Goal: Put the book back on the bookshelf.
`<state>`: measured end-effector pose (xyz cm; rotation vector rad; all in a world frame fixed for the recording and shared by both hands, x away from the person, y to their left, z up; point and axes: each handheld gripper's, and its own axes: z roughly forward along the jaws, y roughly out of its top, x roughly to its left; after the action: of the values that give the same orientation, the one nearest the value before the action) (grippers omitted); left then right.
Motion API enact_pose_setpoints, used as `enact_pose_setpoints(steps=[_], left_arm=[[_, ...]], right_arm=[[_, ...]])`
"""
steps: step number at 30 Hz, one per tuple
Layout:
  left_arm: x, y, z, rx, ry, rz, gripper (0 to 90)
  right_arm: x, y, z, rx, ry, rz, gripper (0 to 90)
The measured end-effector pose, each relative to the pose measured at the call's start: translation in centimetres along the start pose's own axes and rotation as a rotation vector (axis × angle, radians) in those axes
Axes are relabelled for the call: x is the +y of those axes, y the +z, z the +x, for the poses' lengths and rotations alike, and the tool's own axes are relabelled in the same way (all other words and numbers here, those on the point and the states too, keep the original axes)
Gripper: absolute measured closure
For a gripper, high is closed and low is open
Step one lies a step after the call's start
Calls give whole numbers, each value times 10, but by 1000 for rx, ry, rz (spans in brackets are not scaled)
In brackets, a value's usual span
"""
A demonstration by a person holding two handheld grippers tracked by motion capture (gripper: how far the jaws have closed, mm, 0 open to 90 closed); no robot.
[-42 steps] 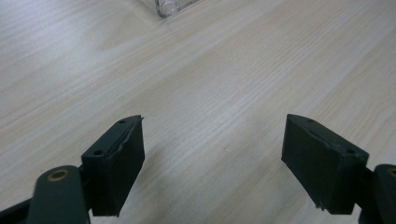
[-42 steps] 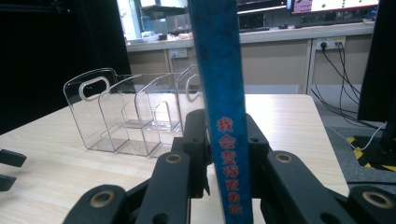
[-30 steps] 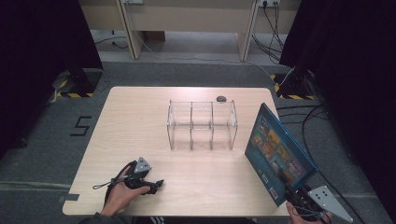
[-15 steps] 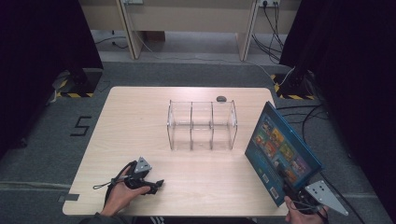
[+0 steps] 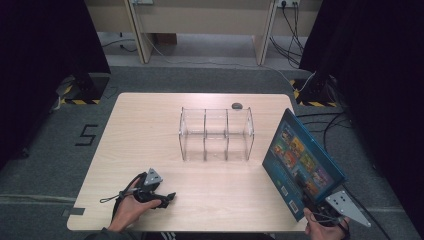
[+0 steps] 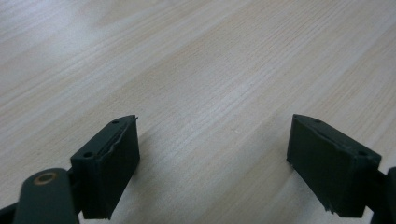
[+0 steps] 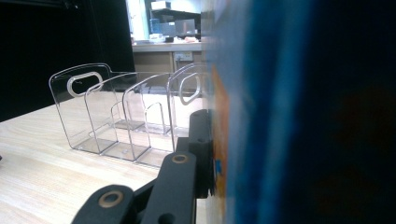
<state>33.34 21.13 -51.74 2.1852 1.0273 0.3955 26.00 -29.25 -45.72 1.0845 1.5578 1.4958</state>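
My right jaws [image 5: 303, 194] are clamped on the lower edge of the blue book [image 5: 304, 164]; in the right gripper view one black jaw presses flat against its printed cover [image 7: 219, 126] and the book rises just beyond it. The grip has just tightened that last bit, with the book between the jaws. In the high view the book stands tilted up from my right hand [image 5: 326, 226], its long axis running up and away from the jaws towards the far side of the surface [image 5: 150, 130], its cover turned towards the middle.

The relation that matters: the clear divider rack [image 5: 216, 133] lies forward and to the left of my right jaws, well apart from the book, and its slots run crosswise, parted by upright clear walls. In the right gripper view the rack [image 7: 121, 116] sits to the left of the book's cover, handle cut-outs facing me. To go into a slot the book, I judge, must travel left and forward and stand upright with its face parallel to those walls.

My left jaws [image 5: 169, 197] stand wide apart with nothing between them, resting low over bare wood [image 6: 210, 93] at the near edge, well to the left of the rack. The right hand is the one that carries the book.

A small dark object [image 5: 236, 105] lies behind the rack.
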Motion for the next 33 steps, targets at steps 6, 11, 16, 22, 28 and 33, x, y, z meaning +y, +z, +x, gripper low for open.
enact_pose_setpoints(steps=[6,11,16,22,28,33], left_arm=[[0,0,0,-3,0,2,161],[0,0,0,-4,0,2,162],[0,0,0,-4,0,1,162],[0,0,0,-4,-1,-2,162],[-1,0,0,-4,-1,-6,159],[-1,0,-1,0,-2,-7,155]], right_arm=[[2,-3,-1,17,51,-7,825],[5,-6,4,42,52,-2,827],[8,-11,15,66,37,6,828],[10,-6,31,122,62,3,829],[17,6,51,136,33,5,830],[20,18,57,136,29,6,830]])
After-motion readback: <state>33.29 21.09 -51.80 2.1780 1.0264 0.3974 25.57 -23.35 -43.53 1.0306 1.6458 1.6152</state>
